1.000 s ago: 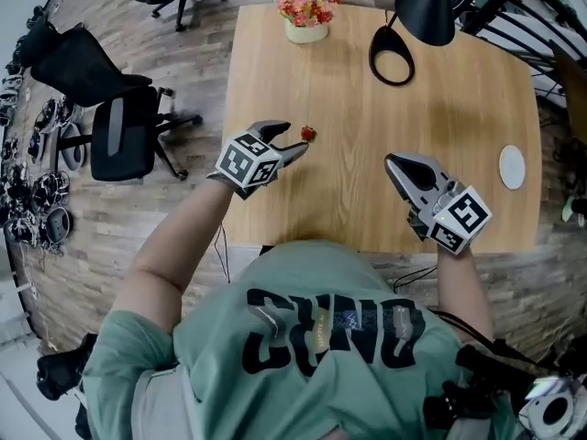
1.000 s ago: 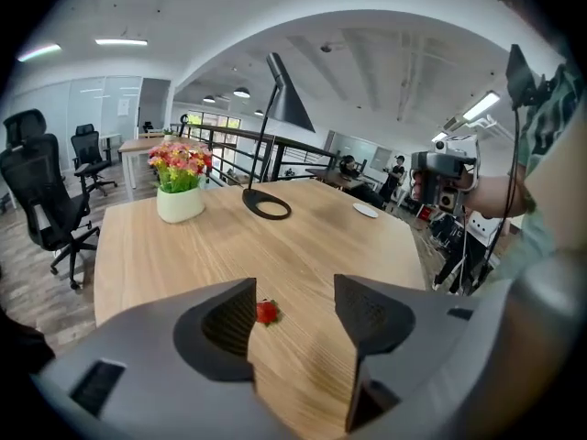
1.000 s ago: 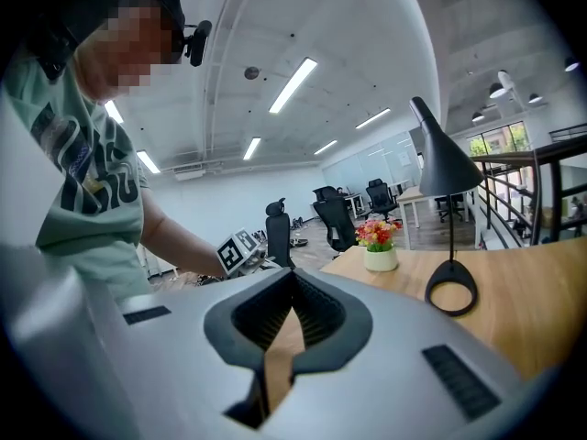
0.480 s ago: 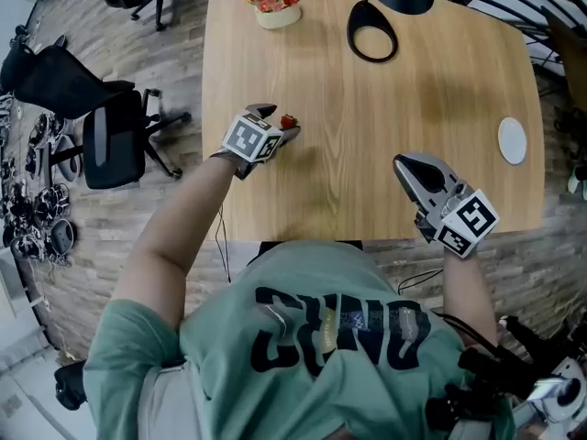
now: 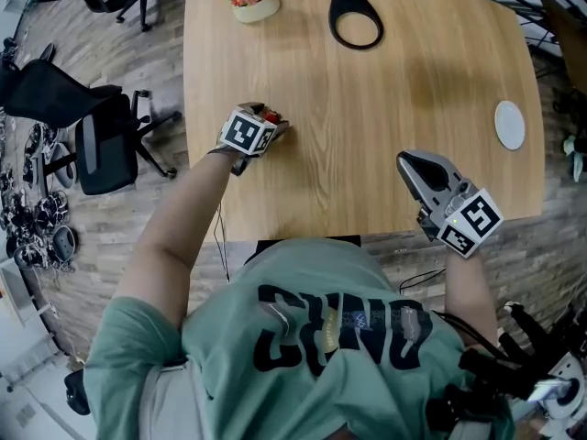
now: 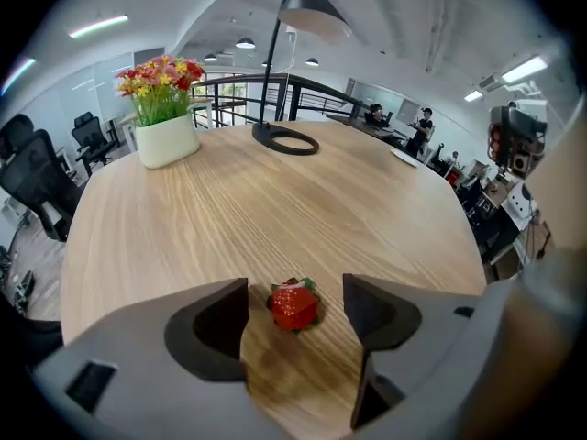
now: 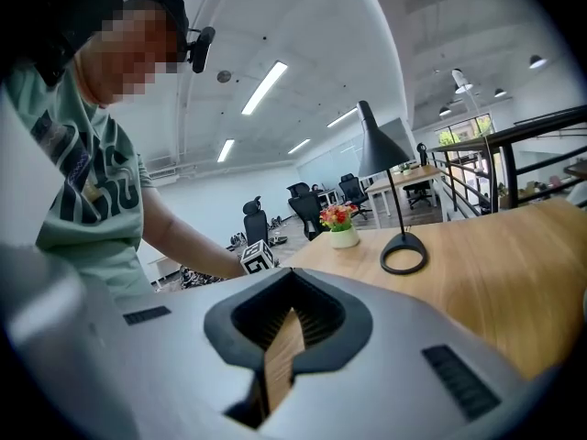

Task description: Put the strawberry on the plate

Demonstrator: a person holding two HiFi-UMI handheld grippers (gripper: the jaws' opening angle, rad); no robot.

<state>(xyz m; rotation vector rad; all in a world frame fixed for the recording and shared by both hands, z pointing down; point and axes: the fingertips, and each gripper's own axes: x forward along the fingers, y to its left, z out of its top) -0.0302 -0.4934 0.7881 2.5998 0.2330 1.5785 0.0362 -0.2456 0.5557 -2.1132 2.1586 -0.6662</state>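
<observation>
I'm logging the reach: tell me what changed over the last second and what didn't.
The left gripper dropped over the small red strawberry; its jaws have just been opening and now straddle it without touching. The right gripper stays shut and empty; strawberry and round white plate lie unmoved on the light wooden table.

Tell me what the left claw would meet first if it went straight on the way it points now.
The strawberry. It lies on the table between the jaws of the left claw, which have just been opening and touch nothing. Probably the tabletop follows right after.
</observation>
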